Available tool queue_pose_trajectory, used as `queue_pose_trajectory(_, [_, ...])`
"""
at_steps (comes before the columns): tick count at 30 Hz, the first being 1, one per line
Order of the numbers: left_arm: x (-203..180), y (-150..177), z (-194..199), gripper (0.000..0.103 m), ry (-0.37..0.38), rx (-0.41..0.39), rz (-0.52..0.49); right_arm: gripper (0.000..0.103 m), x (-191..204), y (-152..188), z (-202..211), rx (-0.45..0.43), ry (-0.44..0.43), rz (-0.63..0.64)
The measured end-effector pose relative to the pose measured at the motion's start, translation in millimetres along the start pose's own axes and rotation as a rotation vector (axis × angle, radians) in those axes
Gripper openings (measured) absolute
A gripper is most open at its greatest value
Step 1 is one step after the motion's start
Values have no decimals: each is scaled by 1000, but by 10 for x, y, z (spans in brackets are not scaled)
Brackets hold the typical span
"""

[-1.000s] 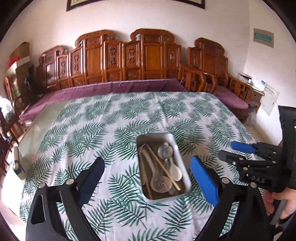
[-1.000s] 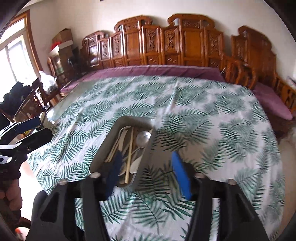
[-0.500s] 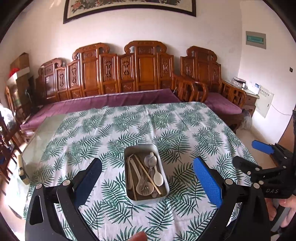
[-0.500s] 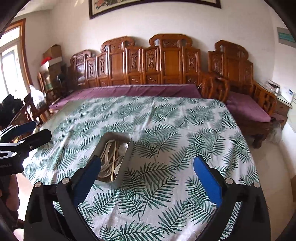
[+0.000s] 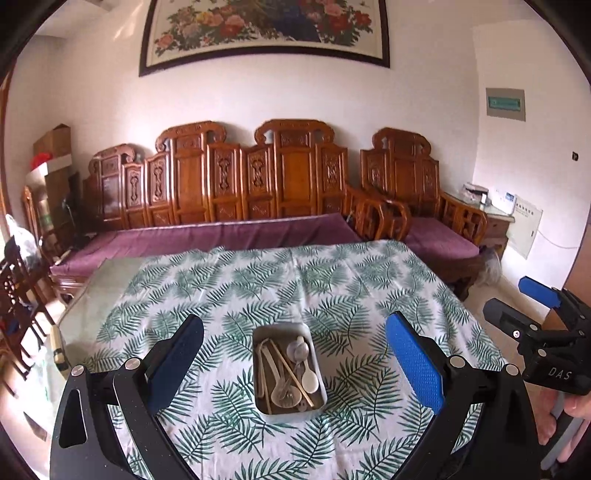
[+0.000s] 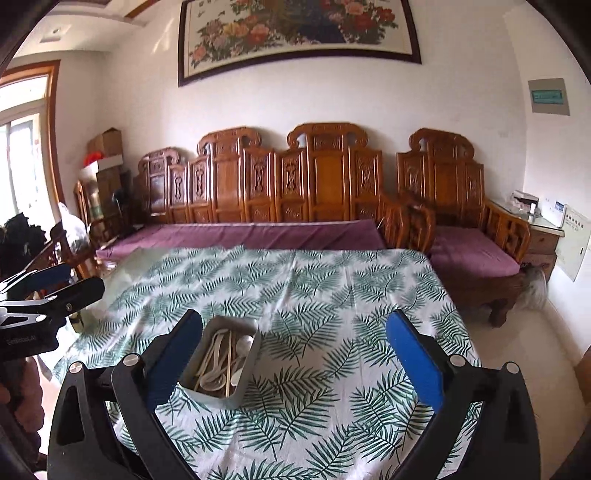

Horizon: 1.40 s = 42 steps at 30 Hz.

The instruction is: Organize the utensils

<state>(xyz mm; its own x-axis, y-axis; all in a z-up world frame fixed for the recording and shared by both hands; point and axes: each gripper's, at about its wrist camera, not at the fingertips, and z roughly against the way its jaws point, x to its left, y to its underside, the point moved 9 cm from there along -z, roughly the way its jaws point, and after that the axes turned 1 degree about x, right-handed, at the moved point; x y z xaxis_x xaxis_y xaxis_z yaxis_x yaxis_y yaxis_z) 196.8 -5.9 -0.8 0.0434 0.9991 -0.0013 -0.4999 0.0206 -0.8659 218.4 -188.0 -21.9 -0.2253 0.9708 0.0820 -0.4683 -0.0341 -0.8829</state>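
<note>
Both the left gripper (image 5: 293,363) and the right gripper (image 6: 293,363) hung released and empty above the metal tray (image 5: 320,387) of spoons and chopsticks on the leaf-print tablecloth (image 5: 332,288).

A carved wooden sofa (image 5: 258,177) with purple cushions (image 5: 229,236) lines the far wall under a flower painting (image 5: 264,31); cardboard boxes (image 6: 107,144) stand far left.

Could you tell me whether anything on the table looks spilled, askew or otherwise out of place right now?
Nothing stands out. The spoons and chopsticks all lie inside the metal tray, which sits flat on the leaf-print tablecloth. No utensil lies loose on the cloth.
</note>
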Motion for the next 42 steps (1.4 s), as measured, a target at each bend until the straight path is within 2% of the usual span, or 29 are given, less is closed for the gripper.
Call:
queue_pose_trajectory(8, [143, -93, 201, 95, -60, -43, 13, 100, -105, -121, 210, -57, 34, -17])
queue_pose_trajectory(42, [113, -32, 210, 95, -40, -25, 24, 100, -111, -108, 237, -62, 37, -12])
